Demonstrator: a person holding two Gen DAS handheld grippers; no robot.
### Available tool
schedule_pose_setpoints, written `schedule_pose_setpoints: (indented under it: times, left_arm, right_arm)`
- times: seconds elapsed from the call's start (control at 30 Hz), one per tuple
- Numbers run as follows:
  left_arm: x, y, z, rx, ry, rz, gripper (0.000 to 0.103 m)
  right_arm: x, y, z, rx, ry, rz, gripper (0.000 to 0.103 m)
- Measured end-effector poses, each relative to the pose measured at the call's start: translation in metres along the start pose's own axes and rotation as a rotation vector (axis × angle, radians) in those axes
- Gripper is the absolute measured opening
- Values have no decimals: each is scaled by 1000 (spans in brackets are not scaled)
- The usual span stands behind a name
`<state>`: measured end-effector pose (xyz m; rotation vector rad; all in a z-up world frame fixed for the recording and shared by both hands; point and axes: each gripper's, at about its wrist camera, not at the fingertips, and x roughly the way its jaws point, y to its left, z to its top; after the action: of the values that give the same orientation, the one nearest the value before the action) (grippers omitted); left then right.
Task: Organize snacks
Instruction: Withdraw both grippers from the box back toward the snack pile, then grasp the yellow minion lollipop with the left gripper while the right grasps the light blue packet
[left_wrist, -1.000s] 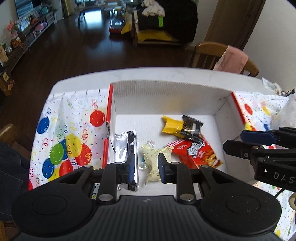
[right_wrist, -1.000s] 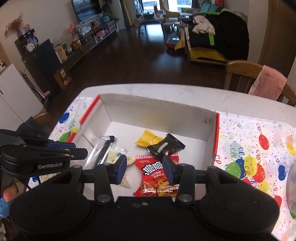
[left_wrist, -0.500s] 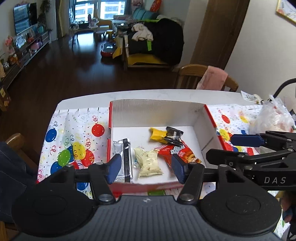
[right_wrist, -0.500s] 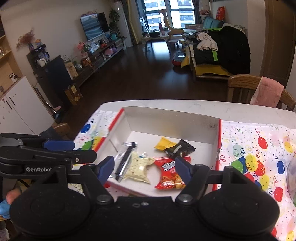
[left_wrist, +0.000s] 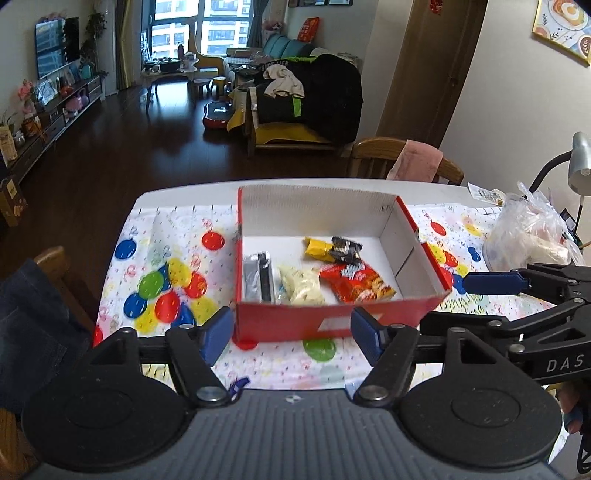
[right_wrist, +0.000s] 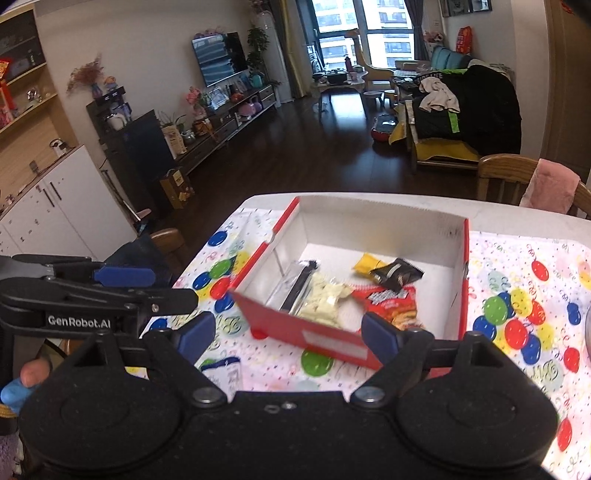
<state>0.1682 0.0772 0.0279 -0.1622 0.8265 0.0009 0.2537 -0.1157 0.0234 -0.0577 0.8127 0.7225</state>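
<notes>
A red box with a white inside (left_wrist: 332, 317) (right_wrist: 317, 332) stands on the balloon tablecloth. It holds a silver and black packet (left_wrist: 258, 277) (right_wrist: 295, 284), a pale yellow packet (left_wrist: 299, 286) (right_wrist: 321, 302), a red packet (left_wrist: 354, 282) (right_wrist: 388, 301), a yellow packet (left_wrist: 314, 247) (right_wrist: 365, 264) and a black packet (left_wrist: 345, 251) (right_wrist: 395, 273). My left gripper (left_wrist: 291, 332) is open and empty, in front of the box's near wall. My right gripper (right_wrist: 288, 336) is open and empty, also in front of the box.
A clear plastic bag (left_wrist: 528, 236) lies at the table's right. A small white and blue packet (right_wrist: 221, 373) lies on the cloth near my right gripper. A wooden chair with a pink cloth (left_wrist: 406, 162) stands behind the table. The balloon tablecloth (left_wrist: 166, 266) covers the table.
Both grippers have pulled back and up from inside the box, and both have opened wider. The snacks lie as before.
</notes>
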Motion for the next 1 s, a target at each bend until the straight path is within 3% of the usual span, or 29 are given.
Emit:
schedule_pose_setpoints:
  times: [0.1,0.3,0.57,0.8,1.0]
  left_arm:
    - [-6,7,-15,-9,4,-2,74]
    - [-17,18,-50,-22,3,-2,80]
    - [-14,19,-98,38,58,-24,80]
    - [-8,7,-124,136,99,-90,80]
    - [-2,-16,-145,287,144,-189,80]
  right_arm:
    - [-3,3,-14,6,1,9,97]
    - [-3,9,-44,1,24,17,101]
    - [12,-3,-74,47,83,-44,103]
    - [51,-24,-96,138,183,-117,102]
    - [73,-33,-114,194,251,-149,100]
